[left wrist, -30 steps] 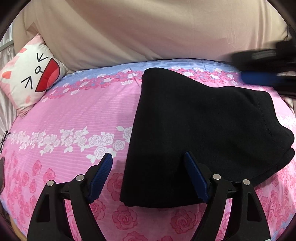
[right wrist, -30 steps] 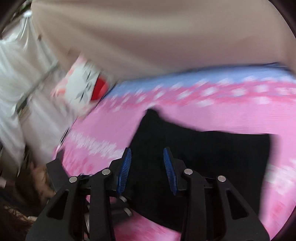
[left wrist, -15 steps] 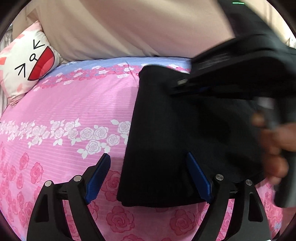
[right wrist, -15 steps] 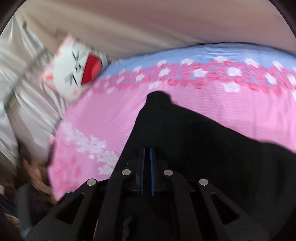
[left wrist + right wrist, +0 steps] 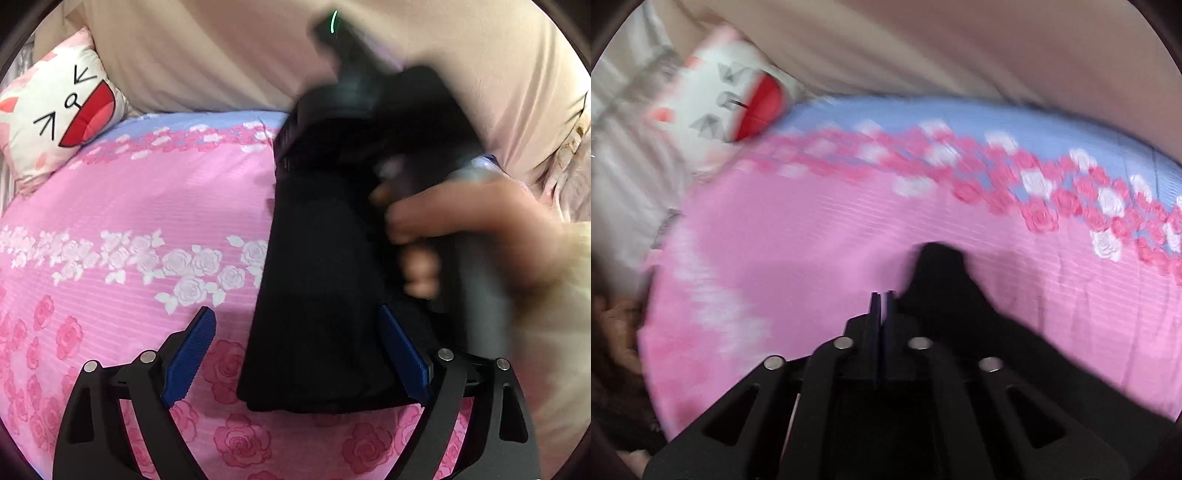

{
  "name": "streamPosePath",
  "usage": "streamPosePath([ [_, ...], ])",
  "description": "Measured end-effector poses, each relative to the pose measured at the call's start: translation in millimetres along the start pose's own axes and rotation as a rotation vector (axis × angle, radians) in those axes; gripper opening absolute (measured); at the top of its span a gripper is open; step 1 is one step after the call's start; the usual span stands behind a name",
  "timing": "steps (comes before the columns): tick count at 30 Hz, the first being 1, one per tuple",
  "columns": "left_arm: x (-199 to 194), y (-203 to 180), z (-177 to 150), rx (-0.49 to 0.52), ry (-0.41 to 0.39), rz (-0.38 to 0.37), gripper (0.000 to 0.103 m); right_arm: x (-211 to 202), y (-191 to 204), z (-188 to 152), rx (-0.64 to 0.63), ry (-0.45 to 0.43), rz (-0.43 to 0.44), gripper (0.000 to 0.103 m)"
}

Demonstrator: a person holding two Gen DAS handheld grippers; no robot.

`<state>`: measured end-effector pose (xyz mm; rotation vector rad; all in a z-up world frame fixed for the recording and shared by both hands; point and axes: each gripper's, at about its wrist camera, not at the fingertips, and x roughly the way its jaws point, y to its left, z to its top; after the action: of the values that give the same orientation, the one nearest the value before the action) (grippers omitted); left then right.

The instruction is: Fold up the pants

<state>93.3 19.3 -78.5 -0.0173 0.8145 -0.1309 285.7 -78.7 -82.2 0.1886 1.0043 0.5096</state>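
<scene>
1. Floral bedsheet (image 5: pixel 140 199) is mostly bare; black pants (image 5: pixel 317 295) lie folded at its 4 o'clock.
2. Cat-face pillow (image 5: pixel 55 110) sits at 10 o'clock, not in the way.
3. Right gripper (image 5: pixel 882 295) is clenched, apparently pinching a pants edge; I'd carry it over low and square.
4. Left gripper (image 5: pixel 295 343) is opening, straddling the near pants corner.

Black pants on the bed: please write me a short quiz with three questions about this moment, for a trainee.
1. True or false: the right hand-held gripper is shut.
2. What lies at the far left of the bed sheet? A) a book B) a cartoon pillow C) a shoe
3. Fill in: the pants are ___ in colour.
Key: 1 true; 2 B; 3 black.
</scene>
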Motion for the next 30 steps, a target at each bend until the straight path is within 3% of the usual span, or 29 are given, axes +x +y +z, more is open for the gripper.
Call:
streamPosePath([
  [1,-1,0,2,0.013,0.004,0.003,0.087,-17,-6,0,0.052,-0.044,0.025,0.0],
  [4,-12,5,2,0.005,-0.008,0.005,0.087,-89,-10,-16,0.032,-0.21,-0.021,0.005],
  [5,-16,7,1,-0.01,-0.017,0.004,0.087,-108,-15,-27,0.037,-0.231,-0.011,0.006],
  [7,-19,10,2,-0.039,-0.016,-0.002,0.086,-123,-35,-58,0.044,-0.174,-0.014,0.006],
  [8,-18,9,3,-0.042,-0.011,-0.007,0.086,-122,-44,-69,0.042,-0.143,-0.074,0.003],
  [9,-16,7,4,-0.036,-0.002,-0.005,0.086,-118,-64,-83,0.065,-0.123,-0.226,0.003],
  [10,-14,3,4,-0.015,0.007,0.009,0.086,-120,-82,-91,0.109,-0.139,-0.261,0.0],
  [12,-11,-5,4,0.029,0.012,0.031,0.087,-151,-128,-114,0.346,-0.232,-0.101,0.0],
  [13,-11,-7,3,0.042,0.007,0.058,0.087,-167,-133,-121,0.384,-0.274,-0.117,0.0],
  [15,-13,-11,3,0.059,-0.009,0.091,0.087,-184,-118,-124,0.306,-0.318,-0.151,0.004],
  [17,-12,-12,4,0.061,-0.008,0.111,0.087,-180,-115,-119,0.242,-0.295,-0.193,0.002],
  [19,-10,-13,5,0.056,0.0,0.118,0.087,-177,-148,-124,0.312,-0.292,-0.291,0.0],
  [21,-9,-14,6,0.063,-0.001,0.131,0.087,-195,-175,-139,0.461,-0.347,-0.193,0.0],
  [22,-10,-16,5,0.074,-0.003,0.15,0.087,-203,-174,-142,0.462,-0.371,-0.18,0.0],
  [23,-11,-17,4,0.08,-0.007,0.162,0.087,-209,-164,-140,0.425,-0.381,-0.209,0.006],
  [26,-11,-23,3,0.084,-0.012,0.179,0.087,-196,-129,-125,0.272,-0.339,-0.198,0.006],
  [29,-10,-31,5,0.111,-0.013,0.202,0.087,-169,-150,-115,0.27,-0.275,-0.333,0.003],
  [30,-10,-32,5,0.121,-0.015,0.201,0.087,-170,-169,-119,0.335,-0.289,-0.317,0.0],
])
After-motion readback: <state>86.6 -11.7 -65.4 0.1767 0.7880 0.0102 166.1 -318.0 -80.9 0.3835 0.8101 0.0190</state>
